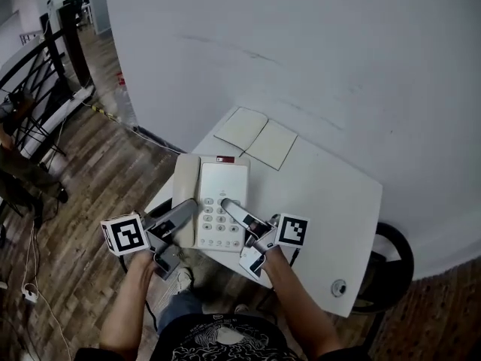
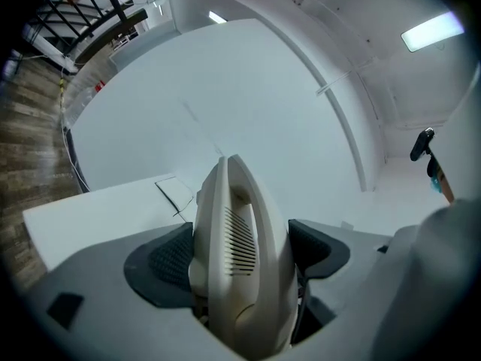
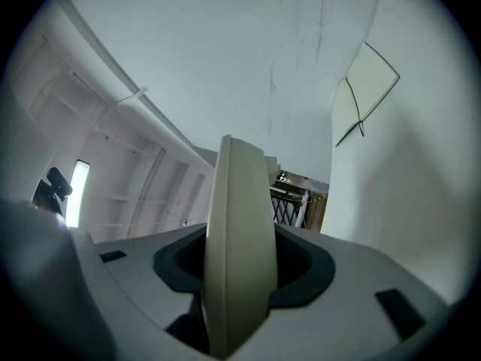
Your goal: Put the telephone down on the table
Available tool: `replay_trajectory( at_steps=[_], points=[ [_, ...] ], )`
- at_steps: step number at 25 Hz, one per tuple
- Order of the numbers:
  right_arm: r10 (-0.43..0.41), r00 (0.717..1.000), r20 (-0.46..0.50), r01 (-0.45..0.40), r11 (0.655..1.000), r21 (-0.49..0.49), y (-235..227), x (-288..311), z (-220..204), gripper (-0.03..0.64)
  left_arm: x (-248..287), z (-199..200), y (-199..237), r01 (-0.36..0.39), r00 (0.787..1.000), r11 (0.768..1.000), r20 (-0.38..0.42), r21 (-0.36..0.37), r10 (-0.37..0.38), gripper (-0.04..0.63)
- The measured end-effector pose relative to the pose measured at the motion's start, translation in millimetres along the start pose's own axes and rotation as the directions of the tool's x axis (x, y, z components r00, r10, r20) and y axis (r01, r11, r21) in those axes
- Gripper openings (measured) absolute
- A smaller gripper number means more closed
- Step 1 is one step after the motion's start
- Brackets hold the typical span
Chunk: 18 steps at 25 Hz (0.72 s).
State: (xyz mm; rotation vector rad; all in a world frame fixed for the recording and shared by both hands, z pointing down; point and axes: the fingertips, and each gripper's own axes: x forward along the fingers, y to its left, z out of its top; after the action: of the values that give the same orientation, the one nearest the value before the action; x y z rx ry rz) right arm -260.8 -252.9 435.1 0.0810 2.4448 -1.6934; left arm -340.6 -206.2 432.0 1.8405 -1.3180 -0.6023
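Observation:
A cream telephone [image 1: 219,190] with its handset [image 1: 186,183] on the left and a keypad is held between both grippers, over the near left corner of the white table [image 1: 331,201]. My left gripper [image 1: 189,212] is shut on the handset side; in the left gripper view the ribbed cream body [image 2: 239,247] fills the gap between the dark pads [image 2: 167,259]. My right gripper [image 1: 228,205] is shut on the phone's front right part; its own view shows a thin cream edge [image 3: 237,239] between the pads [image 3: 299,265]. Whether the phone touches the table I cannot tell.
An open white booklet [image 1: 255,138] lies at the table's far corner by the wall. A small round thing [image 1: 340,287] sits near the front right edge. A black round base [image 1: 392,265] stands right of the table. Wooden floor and a black railing [image 1: 30,74] lie to the left.

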Motion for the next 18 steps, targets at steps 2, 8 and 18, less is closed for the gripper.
replay_trajectory(
  at_steps=[2,8,18],
  points=[
    [-0.023,0.999,0.03,0.023,1.0,0.006,-9,11,5,0.186,7,10,14,0.014,0.999,1.0,-0.036,-0.016,-0.015,0.388],
    [-0.092,0.988,0.12,0.089,0.996,0.026,-35,31,23,0.186,33,31,47,0.051,0.988,0.998,-0.146,-0.046,-0.057,0.39],
    [-0.187,0.951,0.248,0.175,0.982,0.071,-79,56,39,0.189,66,55,98,0.085,0.944,0.994,-0.314,-0.074,-0.104,0.39]
  ],
)
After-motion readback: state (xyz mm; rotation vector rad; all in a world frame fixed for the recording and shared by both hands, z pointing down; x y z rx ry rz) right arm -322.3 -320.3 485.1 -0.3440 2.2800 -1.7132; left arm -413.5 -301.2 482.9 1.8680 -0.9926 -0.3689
